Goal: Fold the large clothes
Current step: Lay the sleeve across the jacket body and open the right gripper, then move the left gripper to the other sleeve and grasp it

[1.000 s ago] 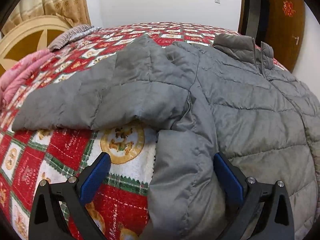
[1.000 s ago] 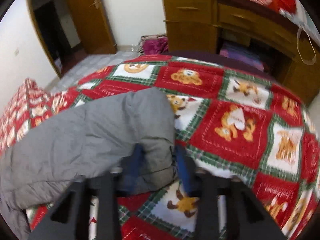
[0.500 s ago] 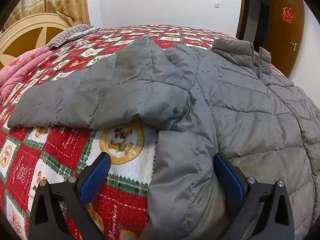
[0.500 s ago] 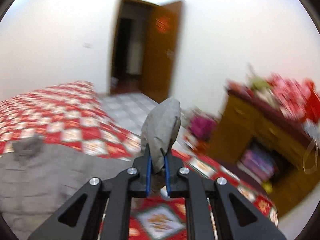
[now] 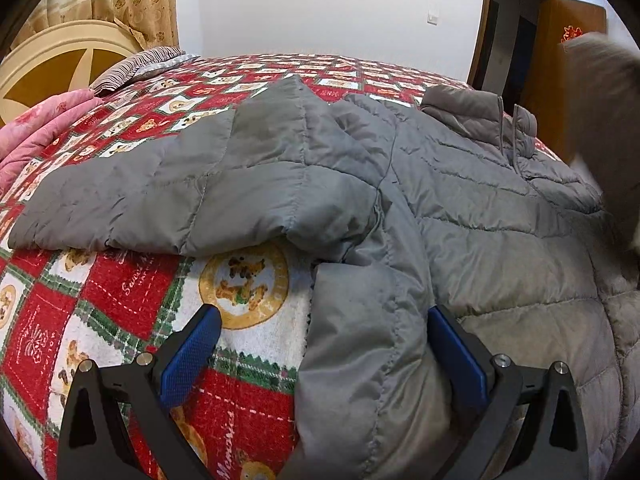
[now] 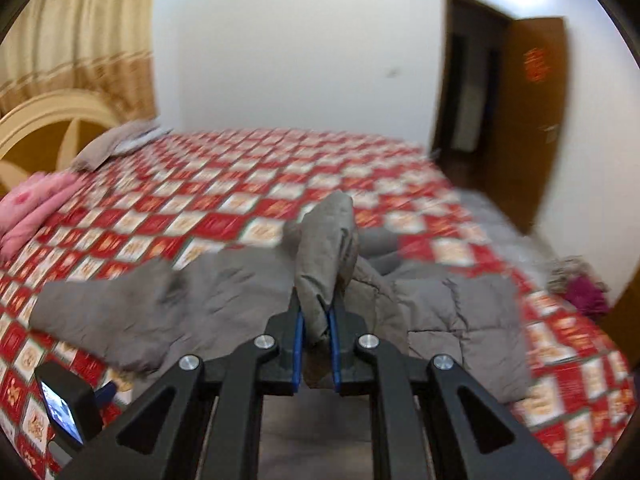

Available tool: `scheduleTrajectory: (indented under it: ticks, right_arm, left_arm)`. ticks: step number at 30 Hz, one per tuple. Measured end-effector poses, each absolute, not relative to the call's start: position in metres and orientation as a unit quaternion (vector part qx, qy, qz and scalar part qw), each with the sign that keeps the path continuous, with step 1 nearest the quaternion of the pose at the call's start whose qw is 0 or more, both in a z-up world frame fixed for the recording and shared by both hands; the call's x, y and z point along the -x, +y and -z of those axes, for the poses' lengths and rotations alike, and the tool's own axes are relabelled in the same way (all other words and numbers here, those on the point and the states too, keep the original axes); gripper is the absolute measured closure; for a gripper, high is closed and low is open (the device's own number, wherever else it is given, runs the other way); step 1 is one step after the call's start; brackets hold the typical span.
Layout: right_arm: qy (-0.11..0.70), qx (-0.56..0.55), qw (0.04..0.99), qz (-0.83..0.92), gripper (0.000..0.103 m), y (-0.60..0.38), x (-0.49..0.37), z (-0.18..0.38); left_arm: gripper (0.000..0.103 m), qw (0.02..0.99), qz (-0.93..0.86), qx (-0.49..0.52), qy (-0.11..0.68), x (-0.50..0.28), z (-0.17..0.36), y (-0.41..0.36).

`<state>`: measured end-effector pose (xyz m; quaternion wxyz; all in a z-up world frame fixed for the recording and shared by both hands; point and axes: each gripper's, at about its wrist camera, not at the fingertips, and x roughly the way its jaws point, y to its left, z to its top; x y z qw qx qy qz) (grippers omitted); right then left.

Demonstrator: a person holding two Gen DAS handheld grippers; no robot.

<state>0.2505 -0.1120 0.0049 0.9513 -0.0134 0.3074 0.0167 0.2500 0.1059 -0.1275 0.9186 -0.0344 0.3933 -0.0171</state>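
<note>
A grey puffer jacket lies spread on a bed with a red checked bear blanket. Its left sleeve stretches out flat toward the left. My left gripper is open low over the bed, its blue pads either side of the jacket's side edge without pinching it. My right gripper is shut on the cuff of the other sleeve, held up in the air above the jacket. That raised sleeve shows as a grey blur at the right edge of the left wrist view.
A pink quilt and a striped pillow lie by the cream headboard at the far left. A dark doorway with an open brown door is at the far right. A heap of clothes sits beyond the bed's right edge.
My right gripper has closed on the sleeve cuff, lifted it off the blanket and swung round with it over the jacket, rolling as it went. The left gripper has stayed put.
</note>
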Motion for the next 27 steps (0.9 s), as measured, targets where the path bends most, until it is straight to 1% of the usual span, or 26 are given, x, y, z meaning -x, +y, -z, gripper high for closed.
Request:
scheduleTrajectory:
  ticks: [4, 7, 10, 11, 12, 13, 14, 17, 19, 20, 21, 23, 27]
  right_arm:
    - [0.35, 0.002, 0.935, -0.054, 0.09, -0.088, -0.268, 0.046]
    - [0.364, -0.011, 0.927, -0.086, 0.089, -0.083, -0.269, 0.058]
    - [0.376, -0.038, 0.915, -0.143, 0.082, -0.081, -0.272, 0.07]
    - [0.382, -0.053, 0.908, -0.161, 0.067, -0.082, -0.274, 0.069]
    - [0.388, -0.077, 0.901, -0.176, 0.039, -0.088, -0.275, 0.066]
    - [0.387, -0.106, 0.897, -0.184, 0.028, -0.098, -0.272, 0.06]
    - [0.371, -0.134, 0.899, -0.19, 0.022, -0.108, -0.268, 0.053]
    - [0.317, -0.176, 0.914, -0.184, 0.022, -0.145, -0.246, 0.023]
    - [0.302, -0.16, 0.93, -0.136, 0.024, -0.169, -0.236, 0.006]
    - [0.3, -0.149, 0.936, -0.11, 0.031, -0.176, -0.233, 0.003]
    - [0.3, -0.129, 0.942, -0.071, 0.043, -0.187, -0.229, -0.001]
    - [0.307, -0.088, 0.948, 0.006, 0.055, -0.211, -0.225, -0.001]
    - [0.338, -0.076, 0.933, 0.101, 0.057, -0.261, -0.228, 0.031]
  left_arm:
    - [0.001, 0.92, 0.022, 0.042, 0.388, -0.249, 0.128, 0.108]
    - [0.001, 0.922, 0.026, 0.048, 0.384, -0.248, 0.128, 0.11]
    - [0.001, 0.923, 0.03, 0.053, 0.38, -0.248, 0.128, 0.111]
    - [0.001, 0.923, 0.03, 0.054, 0.38, -0.248, 0.128, 0.111]
    - [0.001, 0.923, 0.03, 0.054, 0.38, -0.248, 0.128, 0.111]
    - [0.001, 0.923, 0.03, 0.053, 0.38, -0.248, 0.128, 0.111]
    - [0.001, 0.923, 0.03, 0.052, 0.38, -0.248, 0.128, 0.111]
    - [0.001, 0.923, 0.03, 0.052, 0.381, -0.248, 0.128, 0.111]
    - [0.001, 0.922, 0.029, 0.05, 0.382, -0.247, 0.129, 0.111]
    - [0.001, 0.922, 0.028, 0.049, 0.383, -0.247, 0.129, 0.111]
    - [0.001, 0.922, 0.027, 0.047, 0.385, -0.248, 0.129, 0.11]
    - [0.001, 0.92, 0.025, 0.044, 0.388, -0.249, 0.128, 0.109]
    - [0.001, 0.917, 0.013, 0.027, 0.399, -0.252, 0.129, 0.104]
